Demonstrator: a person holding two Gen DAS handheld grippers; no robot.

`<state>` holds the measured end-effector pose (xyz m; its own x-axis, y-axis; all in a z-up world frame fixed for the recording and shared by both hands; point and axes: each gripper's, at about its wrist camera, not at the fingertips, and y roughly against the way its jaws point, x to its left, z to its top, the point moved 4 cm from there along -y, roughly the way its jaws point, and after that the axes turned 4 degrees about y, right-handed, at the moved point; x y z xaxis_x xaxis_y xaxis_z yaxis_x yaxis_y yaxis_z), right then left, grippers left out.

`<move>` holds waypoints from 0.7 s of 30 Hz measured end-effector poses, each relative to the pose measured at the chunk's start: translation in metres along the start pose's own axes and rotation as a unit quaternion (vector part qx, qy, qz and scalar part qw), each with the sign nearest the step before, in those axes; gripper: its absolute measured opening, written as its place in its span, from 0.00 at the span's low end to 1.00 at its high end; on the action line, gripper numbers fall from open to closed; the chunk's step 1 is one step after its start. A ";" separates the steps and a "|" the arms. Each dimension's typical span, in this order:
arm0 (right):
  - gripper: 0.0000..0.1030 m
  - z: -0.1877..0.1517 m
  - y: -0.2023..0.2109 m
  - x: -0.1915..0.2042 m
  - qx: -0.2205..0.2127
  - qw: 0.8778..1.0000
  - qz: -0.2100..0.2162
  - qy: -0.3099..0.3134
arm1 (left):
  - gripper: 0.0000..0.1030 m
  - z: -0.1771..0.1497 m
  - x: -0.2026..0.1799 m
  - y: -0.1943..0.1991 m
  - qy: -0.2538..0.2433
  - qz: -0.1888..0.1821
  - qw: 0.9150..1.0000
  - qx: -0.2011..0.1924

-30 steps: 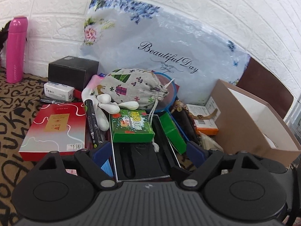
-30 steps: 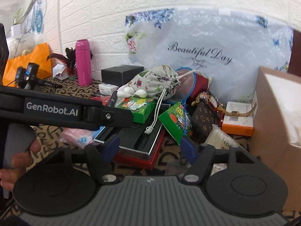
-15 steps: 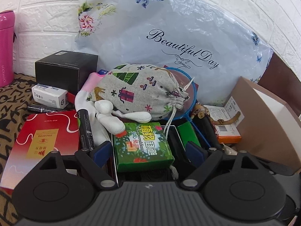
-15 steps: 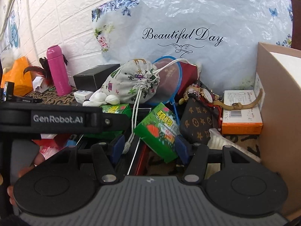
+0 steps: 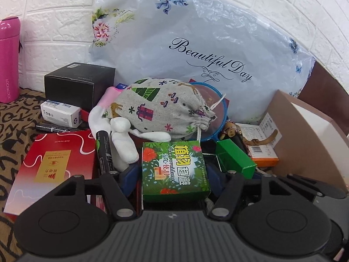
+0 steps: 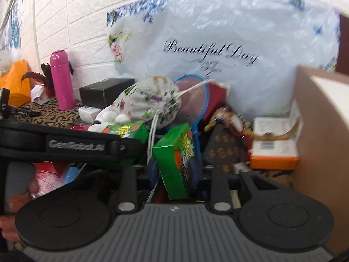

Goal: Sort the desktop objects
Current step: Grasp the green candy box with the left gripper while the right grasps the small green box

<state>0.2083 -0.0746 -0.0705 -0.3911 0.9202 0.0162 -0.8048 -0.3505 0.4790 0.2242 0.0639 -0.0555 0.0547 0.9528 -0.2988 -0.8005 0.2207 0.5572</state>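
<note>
The left gripper [image 5: 173, 172] is closing its jaws around a flat green box [image 5: 174, 170] printed with flowers and the words "Plant avoidance"; the blue pads [image 5: 128, 176] sit against the box's two sides, so it looks gripped, with the box lying face up at the pile's near edge. The right gripper [image 6: 176, 170] is closing too, and its jaws pinch a second green box [image 6: 174, 159] that stands on edge, tilted, with its printed face turned to 3 o'clock. In the left wrist view this second box [image 5: 235, 158] sits at 3 o'clock of the first, just beside it. A drawstring pouch [image 5: 161, 107] with tree and gift prints lies at 12 o'clock of the first box, its cord [image 5: 199, 133] trailing down toward that box. White socks [image 5: 122, 139] and a black marker [image 5: 104, 150] lie at 10 o'clock, and a red box [image 5: 52, 163] lies at 9 o'clock. Farther off at 11 o'clock stands a black box [image 5: 80, 83], with a small white carton [image 5: 60, 114] in front of it, and a pink bottle [image 5: 8, 59] stands by the brick wall [image 5: 54, 11]. A plastic bag [image 5: 196, 43] reading "Beautiful Day" leans on the wall at 12 o'clock. At 3 o'clock an orange-edged box [image 5: 259, 144] lies beside an open cardboard box [image 5: 305, 135]. In the right wrist view a brown patterned purse [image 6: 226, 150] lies at 2 o'clock of the tilted box, and a hand [image 6: 19, 196] grips the left tool's handle at 9 o'clock.
</note>
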 end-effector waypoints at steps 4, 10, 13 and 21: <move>0.19 0.001 0.011 -0.005 0.000 1.000 0.006 -0.009 | 0.64 -0.003 0.000 0.014 0.015 -0.004 1.000 -0.003; 0.16 0.002 0.038 -0.001 -0.010 1.000 0.012 0.002 | 0.61 -0.005 -0.003 0.038 0.034 -0.015 0.999 -0.012; 0.16 0.003 0.056 0.000 -0.017 1.000 0.013 0.005 | 0.61 -0.005 -0.010 0.058 0.026 -0.025 0.999 -0.022; 0.16 -0.017 0.121 -0.006 -0.014 0.999 0.033 0.004 | 0.61 -0.052 -0.040 0.109 -0.035 -0.069 0.997 0.018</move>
<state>0.1057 -0.1251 -0.0275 -0.4468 0.8937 0.0407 -0.7890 -0.4151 0.4531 0.1033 0.0393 -0.0232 0.2051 0.9249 -0.3202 -0.7601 0.3566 0.5432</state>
